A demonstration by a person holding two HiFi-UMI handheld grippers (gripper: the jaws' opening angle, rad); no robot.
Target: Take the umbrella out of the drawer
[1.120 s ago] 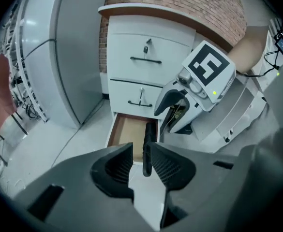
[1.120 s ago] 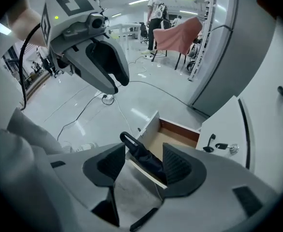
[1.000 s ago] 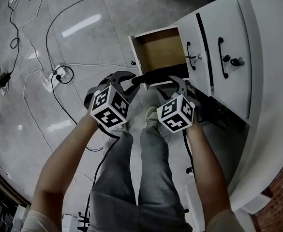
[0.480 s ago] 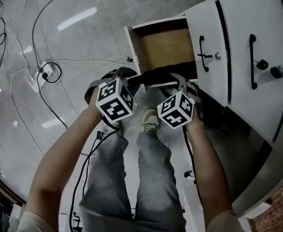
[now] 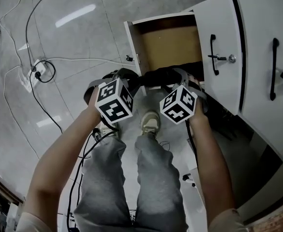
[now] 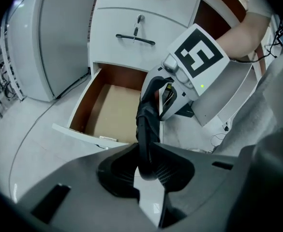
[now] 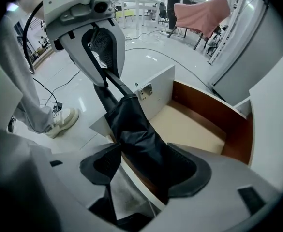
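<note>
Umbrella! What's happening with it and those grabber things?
A person holds a black folded umbrella with two grippers, right over the front edge of the open drawer. The left gripper is clamped on its thin end. The right gripper has just been opening its jaws, with the umbrella's cloth part between them.

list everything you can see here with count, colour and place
umbrella: one, black, folded, across the open drawer's front edge
drawer: one, white with brown inside, pulled out
cabinet: one, white with black handles, at right
cables: several, black and white, on the grey floor at left
cloth: one, pink, far across the room
shoe: one visible, pale, below the umbrella
trousers: grey
left gripper: grey, shut on the umbrella's thin end
right gripper: grey, jaws just opening, umbrella's thick part between them
</note>
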